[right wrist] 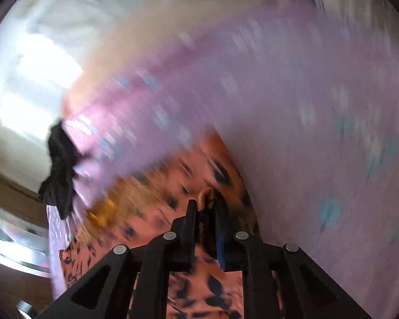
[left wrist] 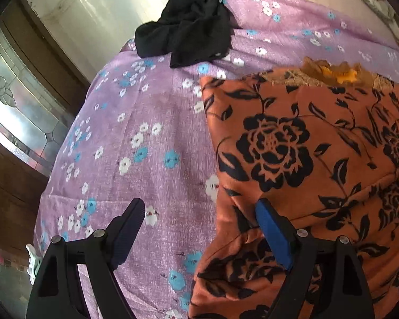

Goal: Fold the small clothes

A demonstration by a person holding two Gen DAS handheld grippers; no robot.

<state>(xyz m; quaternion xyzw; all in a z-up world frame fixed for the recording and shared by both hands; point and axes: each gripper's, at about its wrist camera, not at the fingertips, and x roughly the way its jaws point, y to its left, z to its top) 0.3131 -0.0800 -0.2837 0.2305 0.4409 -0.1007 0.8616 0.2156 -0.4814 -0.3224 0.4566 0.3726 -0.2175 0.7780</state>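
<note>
An orange garment with black flower print (left wrist: pixel 306 159) lies on the purple flowered bedsheet (left wrist: pixel 146 122). My left gripper (left wrist: pixel 199 210) is open and hovers over the garment's left edge, one finger over the sheet, the other over the cloth. My right gripper (right wrist: pixel 206 204) is shut on a fold of the orange garment (right wrist: pixel 173 186); that view is blurred by motion. A tan lace trim with a yellow patch (left wrist: pixel 329 73) shows at the garment's far edge.
A crumpled black garment (left wrist: pixel 188 26) lies on the far part of the bed; it also shows in the right wrist view (right wrist: pixel 58 170). The bed's left edge drops toward a wooden door with glass (left wrist: pixel 16 106). A patterned cloth (left wrist: pixel 377 2) lies far right.
</note>
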